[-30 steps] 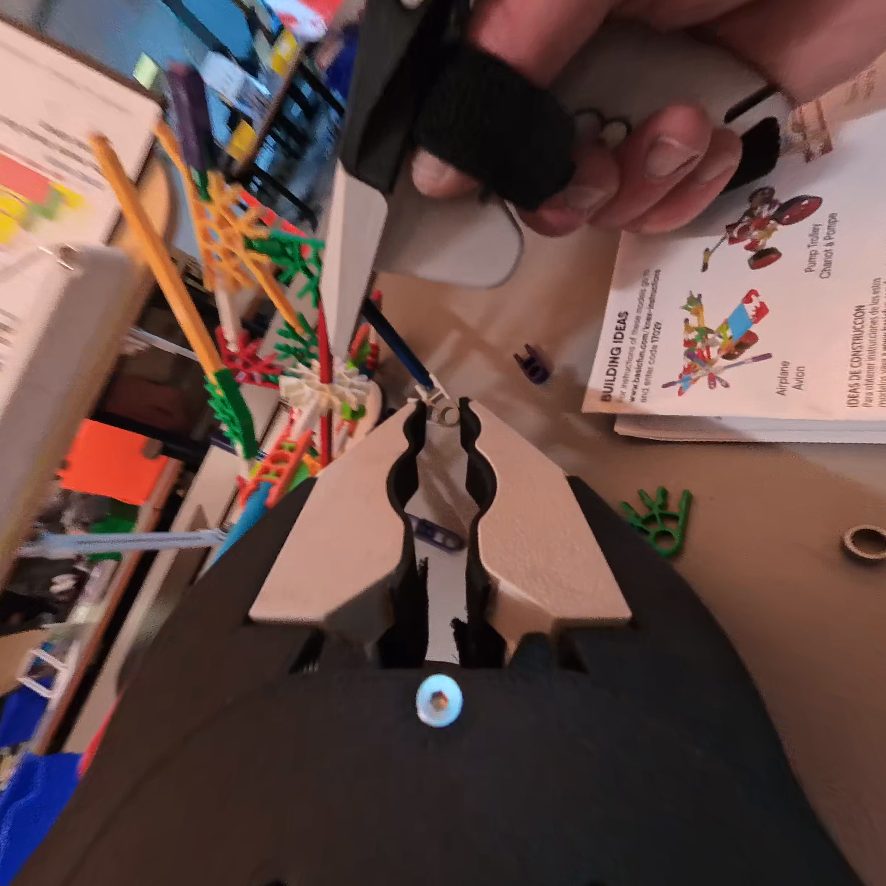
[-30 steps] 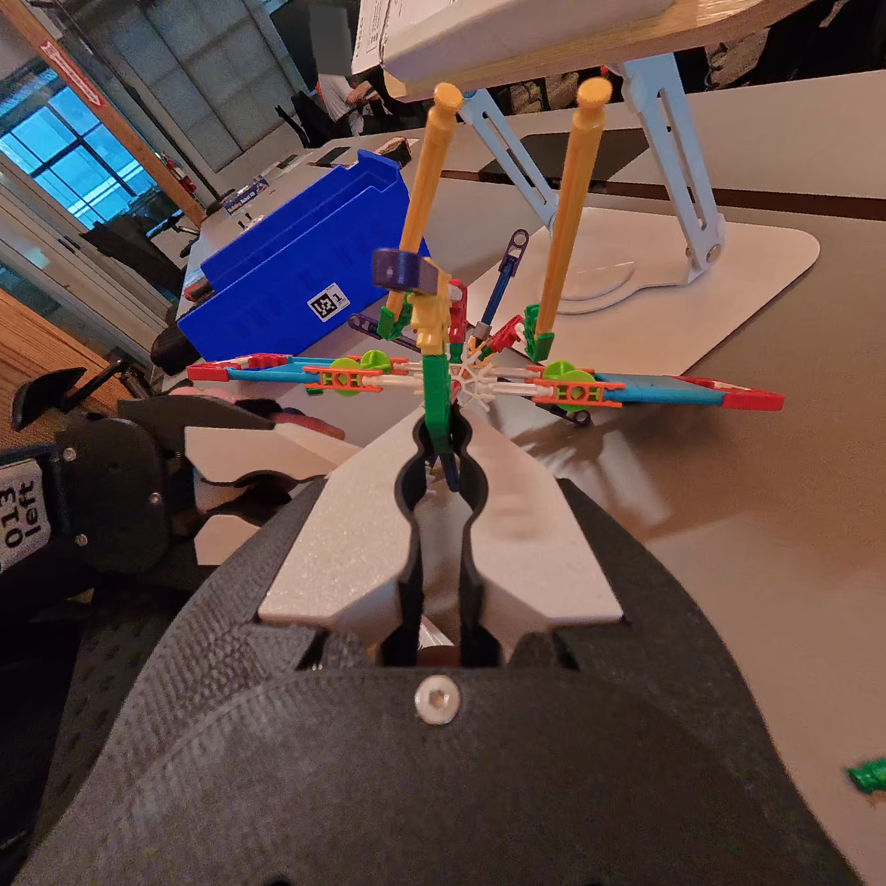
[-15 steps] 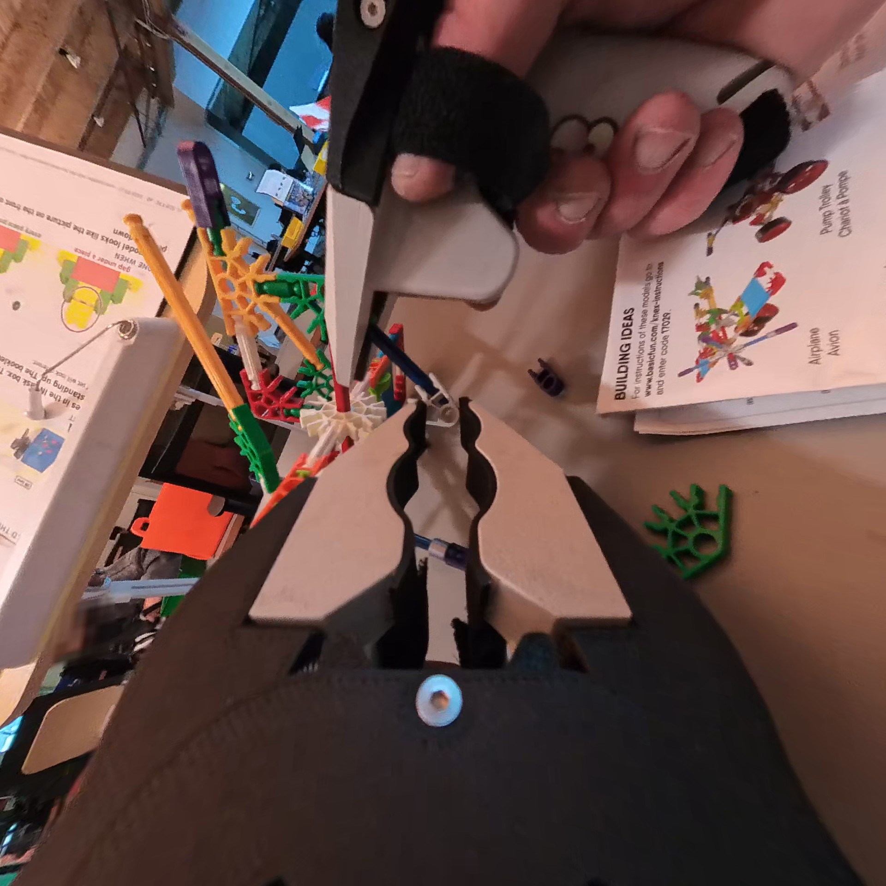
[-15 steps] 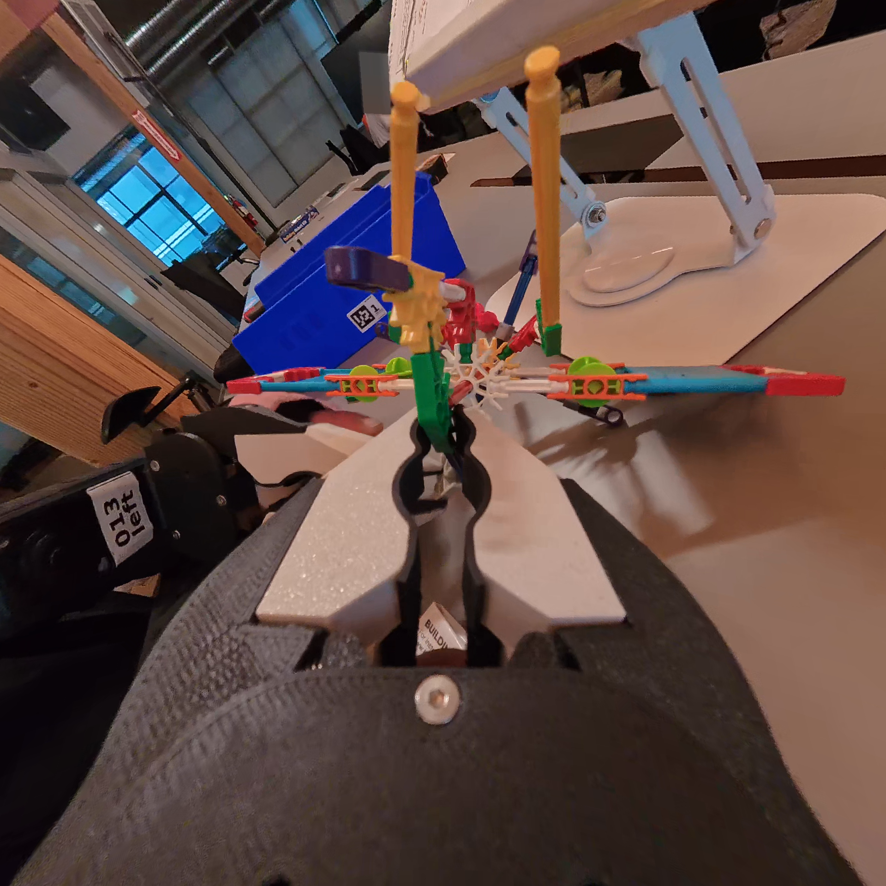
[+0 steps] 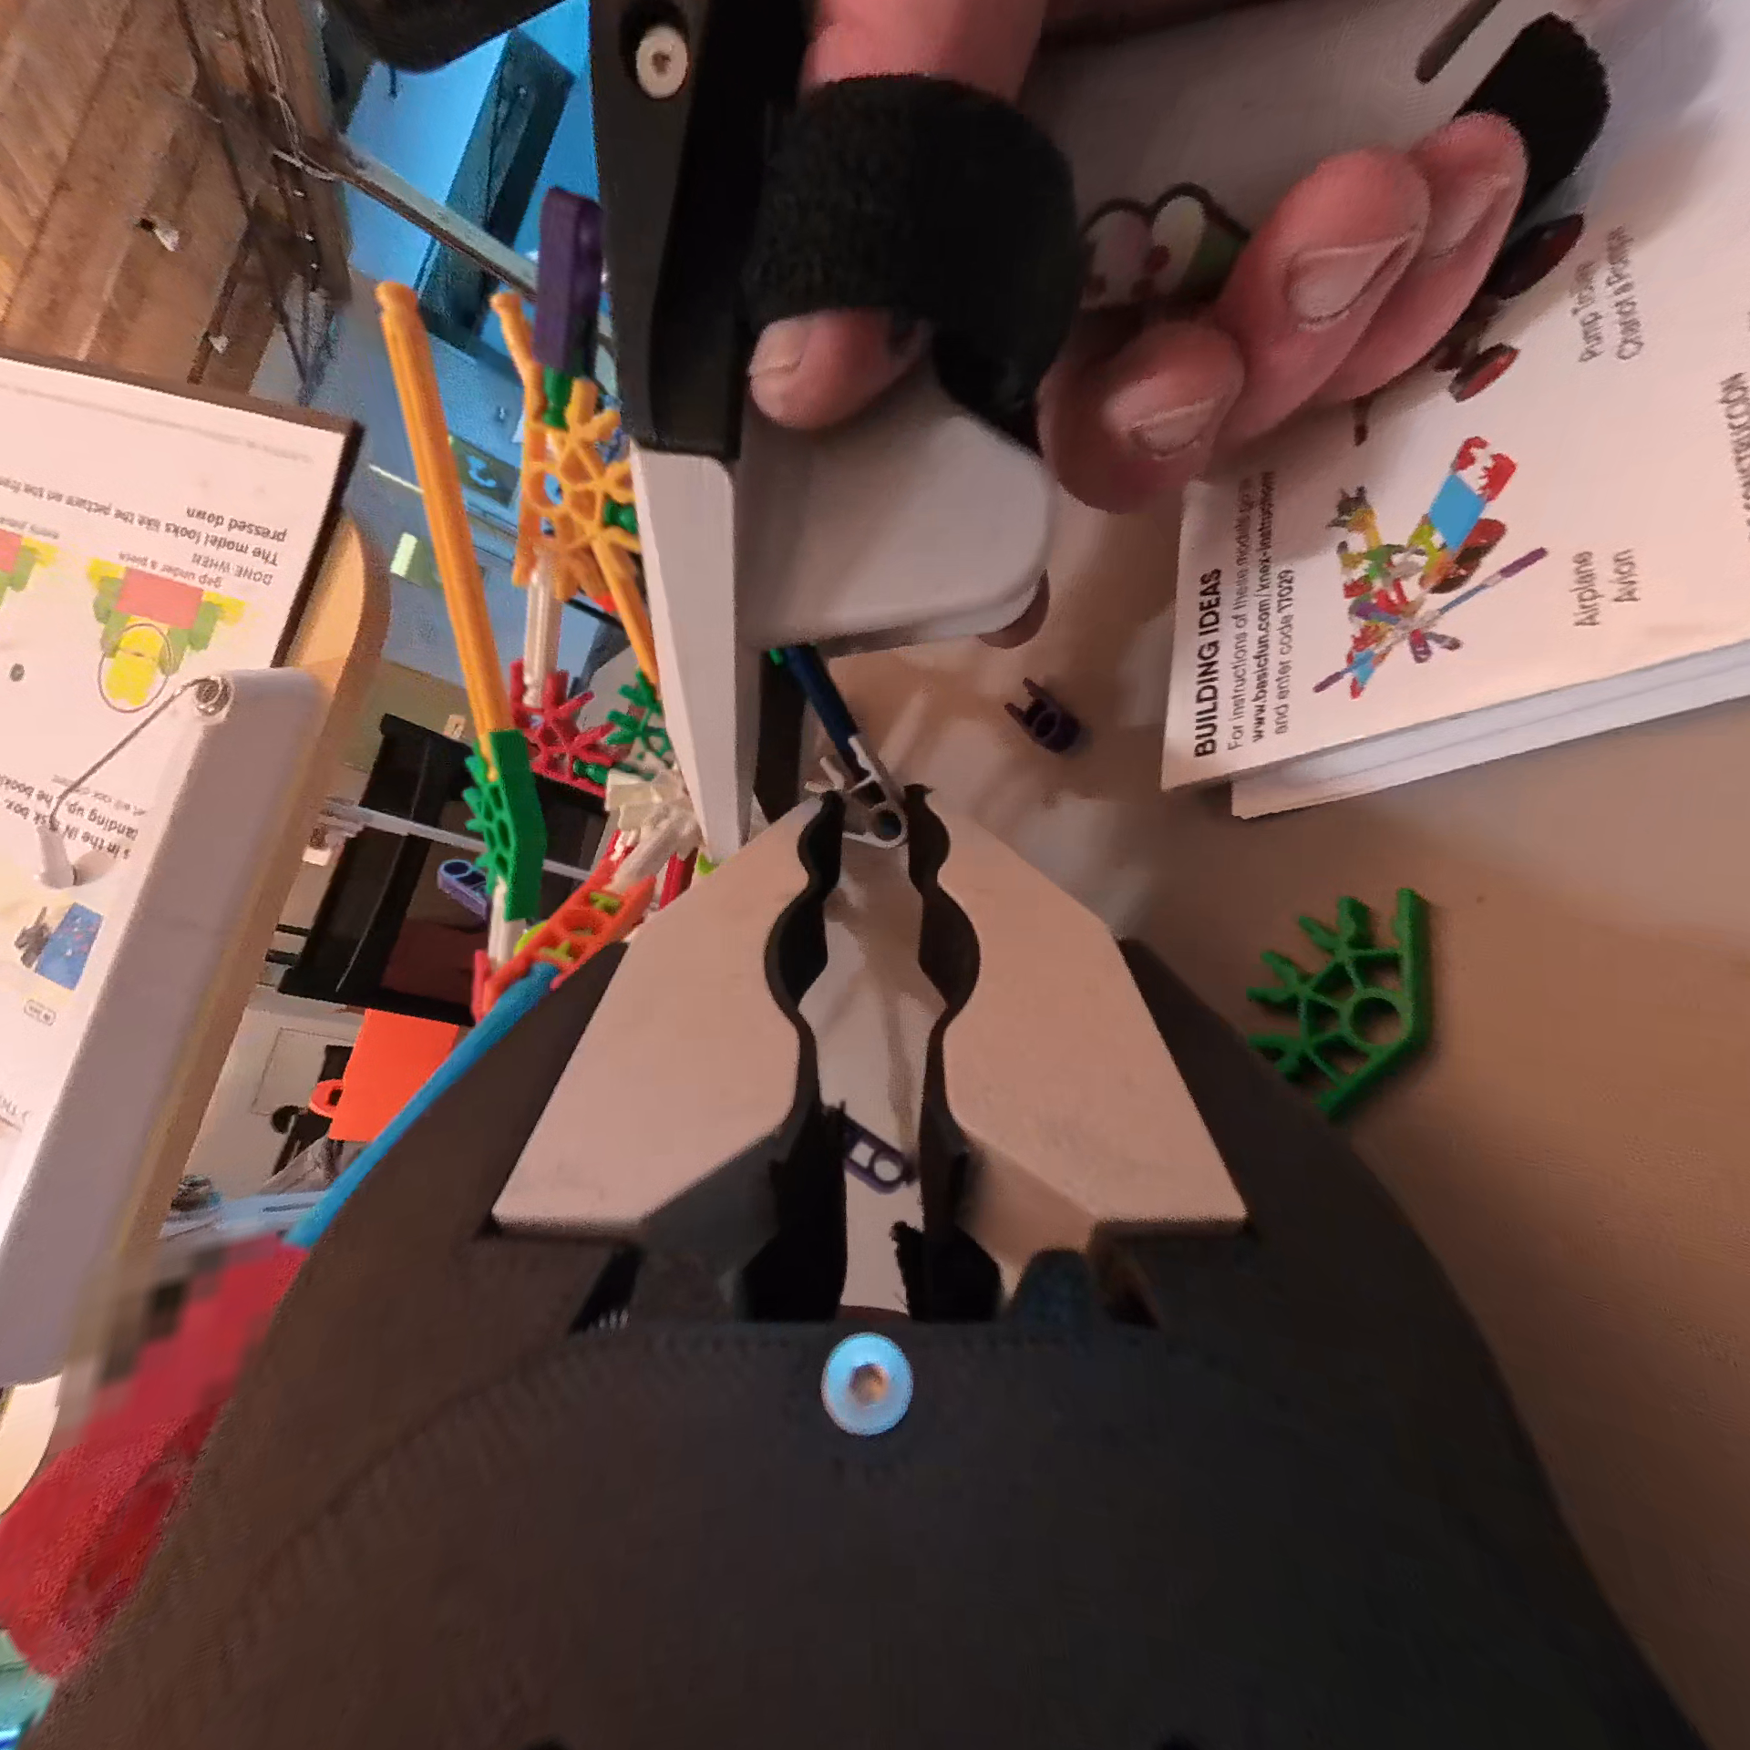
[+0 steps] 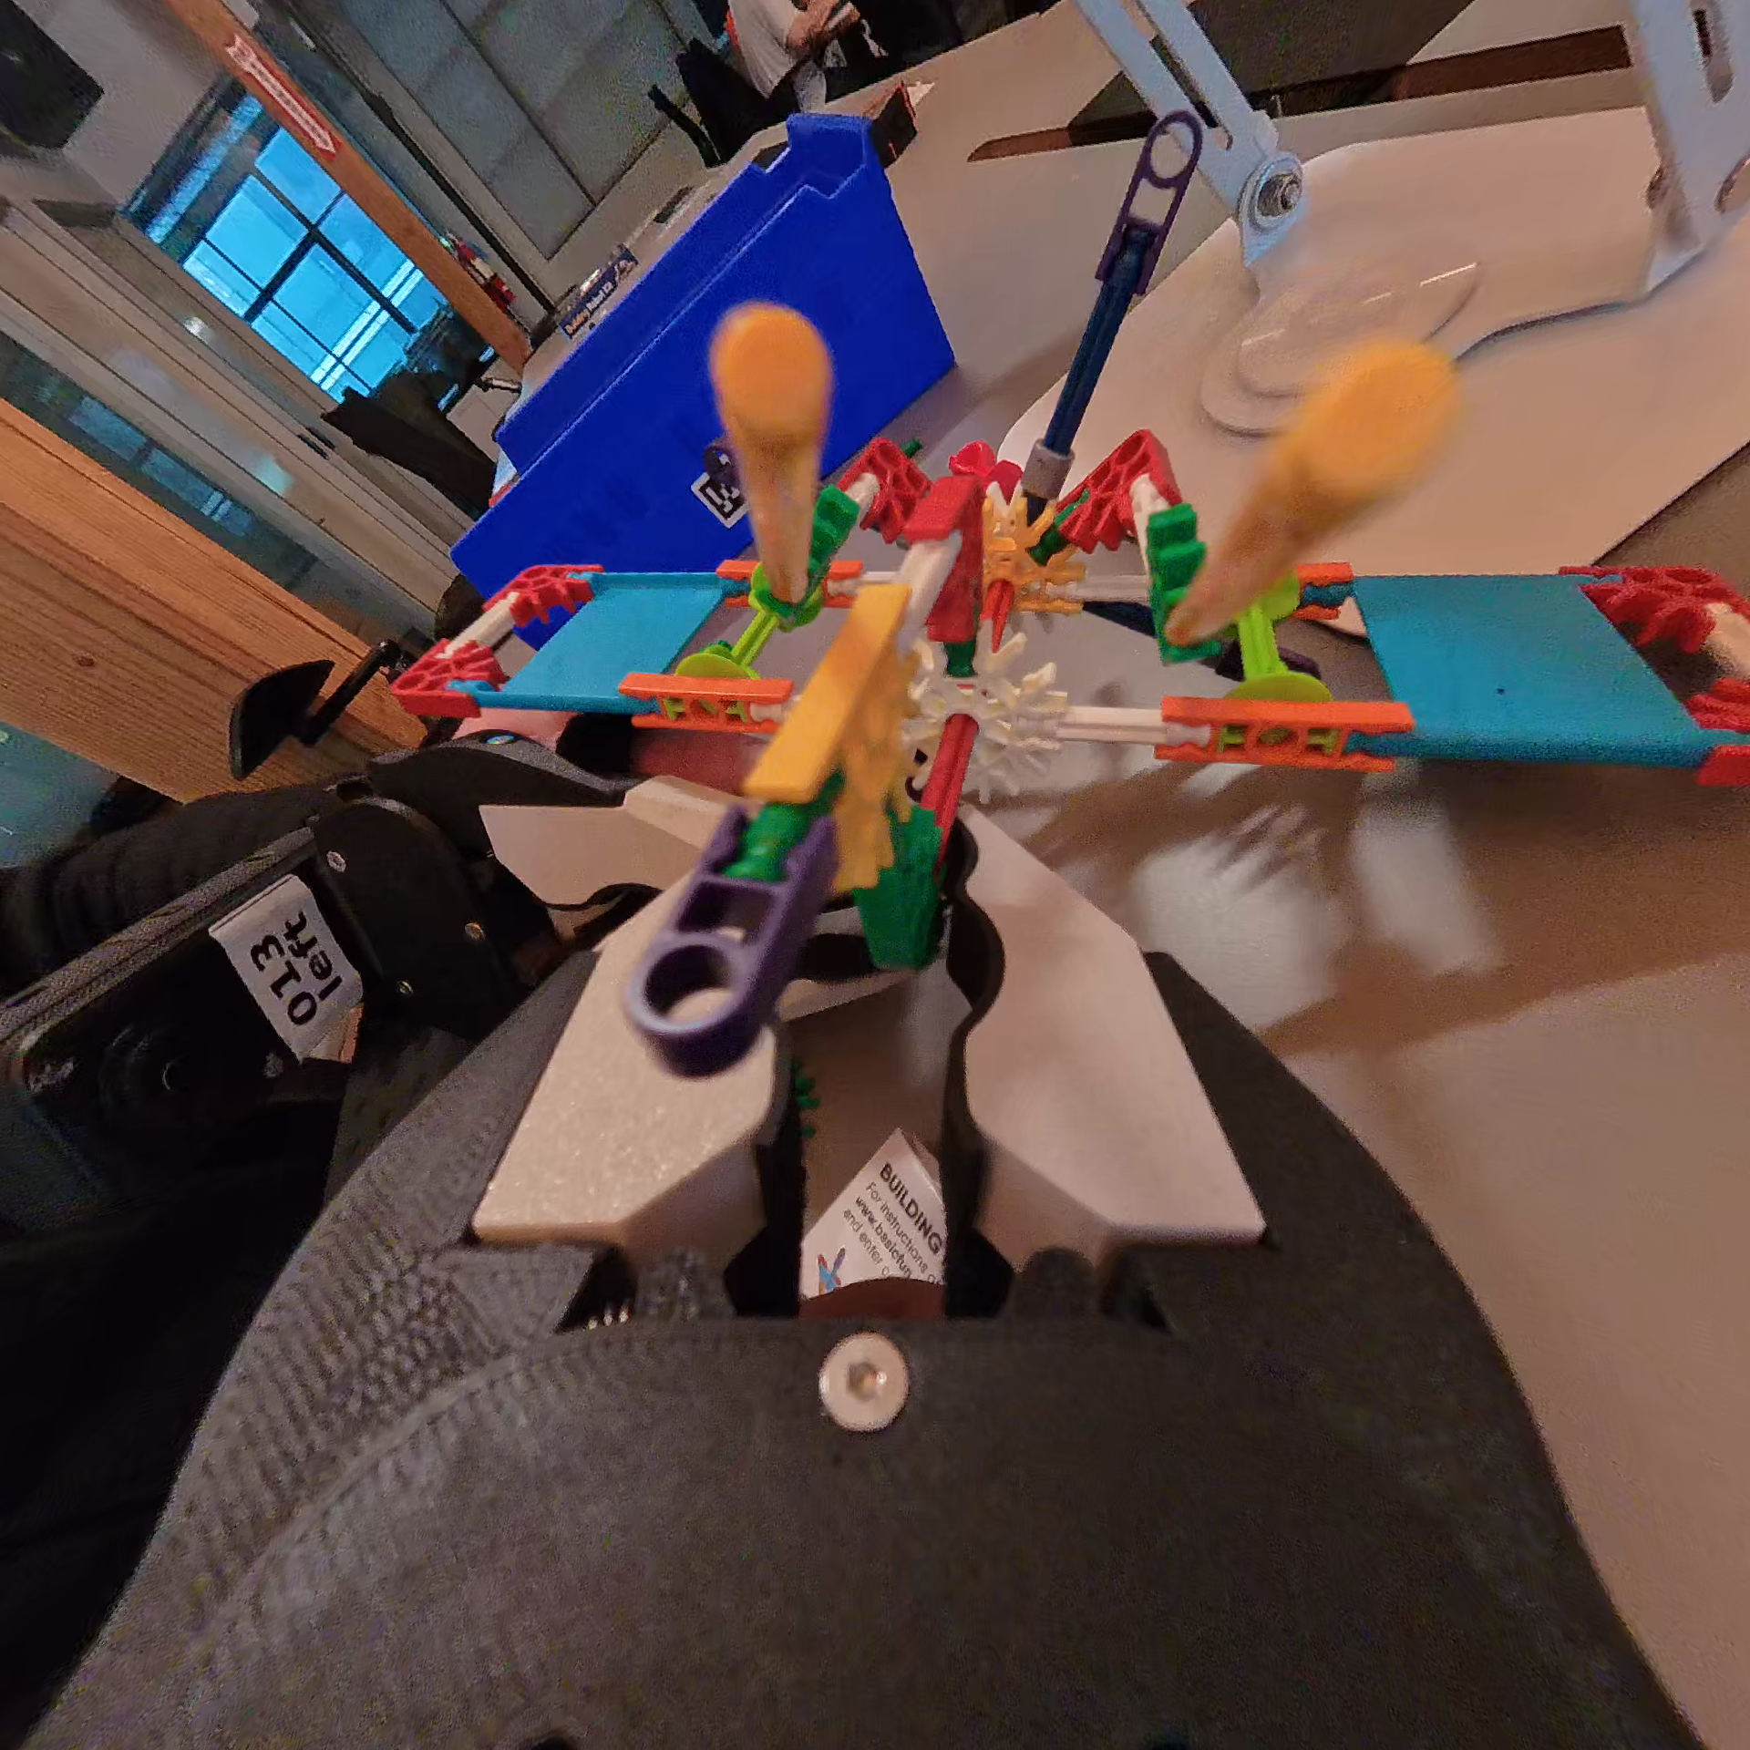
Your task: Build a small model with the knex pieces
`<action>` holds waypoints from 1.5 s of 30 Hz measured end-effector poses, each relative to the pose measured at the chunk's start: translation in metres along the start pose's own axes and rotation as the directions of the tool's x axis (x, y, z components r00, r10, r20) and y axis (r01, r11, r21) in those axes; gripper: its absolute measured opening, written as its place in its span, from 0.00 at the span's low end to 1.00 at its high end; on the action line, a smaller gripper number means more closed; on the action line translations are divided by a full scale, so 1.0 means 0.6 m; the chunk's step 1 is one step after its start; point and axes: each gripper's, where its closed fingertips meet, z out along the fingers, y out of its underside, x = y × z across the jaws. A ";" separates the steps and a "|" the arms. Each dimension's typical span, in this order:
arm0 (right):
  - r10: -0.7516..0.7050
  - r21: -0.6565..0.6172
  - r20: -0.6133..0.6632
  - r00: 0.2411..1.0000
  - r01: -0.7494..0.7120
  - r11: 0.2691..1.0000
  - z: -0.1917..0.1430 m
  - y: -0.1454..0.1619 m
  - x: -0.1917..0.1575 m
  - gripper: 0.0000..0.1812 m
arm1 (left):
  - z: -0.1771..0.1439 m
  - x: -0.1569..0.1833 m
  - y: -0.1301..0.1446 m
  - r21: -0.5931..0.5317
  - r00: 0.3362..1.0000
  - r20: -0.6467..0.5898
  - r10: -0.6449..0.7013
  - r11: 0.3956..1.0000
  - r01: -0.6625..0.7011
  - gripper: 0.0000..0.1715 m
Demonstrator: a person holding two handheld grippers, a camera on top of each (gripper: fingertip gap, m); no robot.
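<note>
Starting at the left of the left wrist view: a printed instruction sheet (image 5: 142,587) propped on a white tilted stand (image 5: 189,947). Just beside it, the multicoloured plastic rod-and-connector toy model (image 5: 559,758), with two long orange rods (image 5: 445,530) slanting upward. Next, the right gripper (image 5: 739,833), hanging from the top edge in a person's hand (image 5: 1184,360) wearing a black fingerless glove, white fingertips down against the middle of the toy model. Below centre, the left gripper (image 5: 866,819), jaws drawn close, pinching a small pale grey clip (image 5: 866,805) on the end of a dark blue rod (image 5: 824,691). Further right on the tan tabletop (image 5: 1562,1231), all apart from both tools: a small purple clip (image 5: 1042,724), a white printed booklet (image 5: 1420,616) and a loose green fan-shaped connector (image 5: 1345,1004) lying flat.

Crossing the right wrist view the same way: the black body of the left gripper low at the left, a blue plastic bin (image 6: 739,379) behind it. Then the toy model in the middle, teal panels spread to both sides. Right gripper clenched on the model's near green piece (image 6: 900,909); a purple ring-ended connector (image 6: 720,966) overlapping its left finger. White stand base at the far right.
</note>
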 end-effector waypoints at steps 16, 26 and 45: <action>0.006 -0.006 -0.030 1.000 -0.006 1.000 0.001 0.004 0.018 0.00 | -0.012 0.007 0.018 0.036 0.996 -0.031 0.083 0.996 -0.082 0.07; 0.008 -0.026 0.022 1.000 -0.007 1.000 0.007 0.012 0.000 0.00 | -0.006 0.015 0.033 0.026 0.991 -0.031 0.133 0.991 -0.132 0.00; -0.134 -0.062 -0.037 0.990 0.132 0.989 0.024 -0.024 -0.010 0.00 | -0.011 -0.028 0.053 -0.060 0.996 -0.011 -0.094 0.994 0.093 0.19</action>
